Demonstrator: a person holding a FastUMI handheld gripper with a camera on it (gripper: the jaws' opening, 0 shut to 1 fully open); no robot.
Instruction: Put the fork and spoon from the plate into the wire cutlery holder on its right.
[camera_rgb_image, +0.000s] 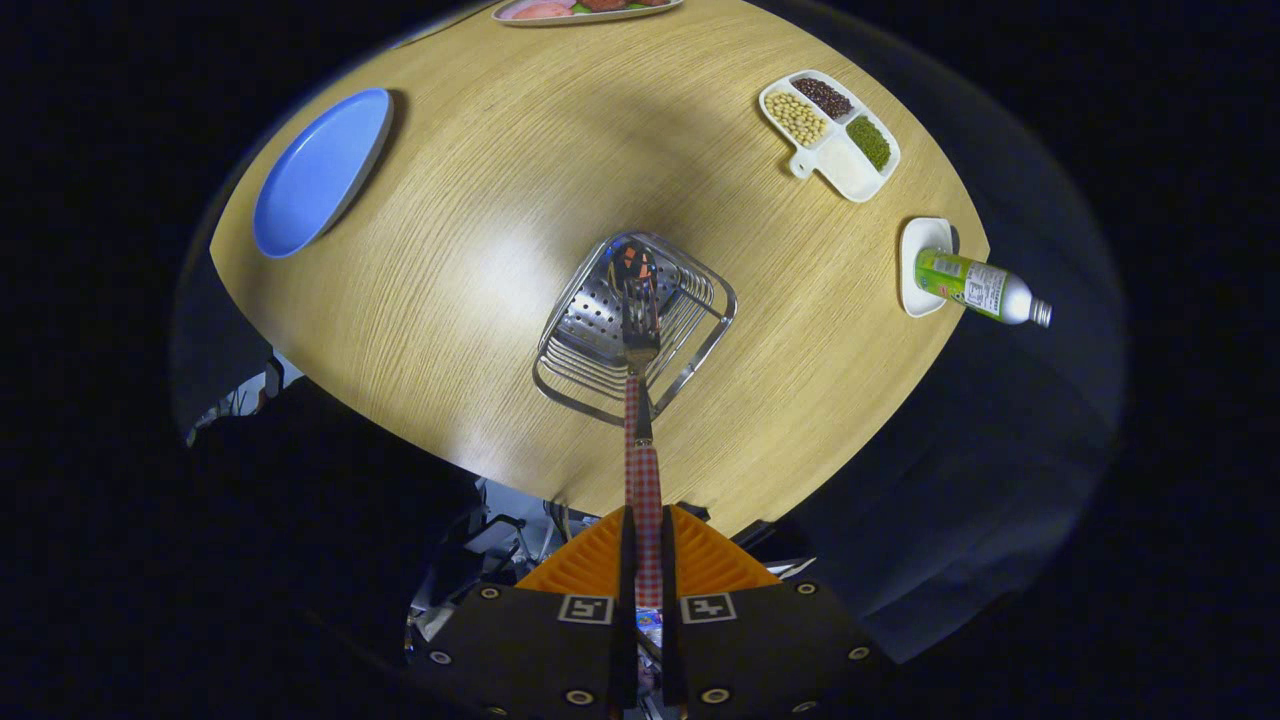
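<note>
Jaws clamp the fork handle, tines over the wire holder; blue plate well apart

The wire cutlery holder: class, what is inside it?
Inside the wire cutlery holder a perforated metal insert shows, with a dark, orange-marked item at its far end. The tool holds the fork above, covering part of the interior.

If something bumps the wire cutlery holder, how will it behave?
The wire cutlery holder is open wire and perforated metal, so probably light and apt to slide on the smooth table. The claw, shut on the fork, could tip it.
</note>
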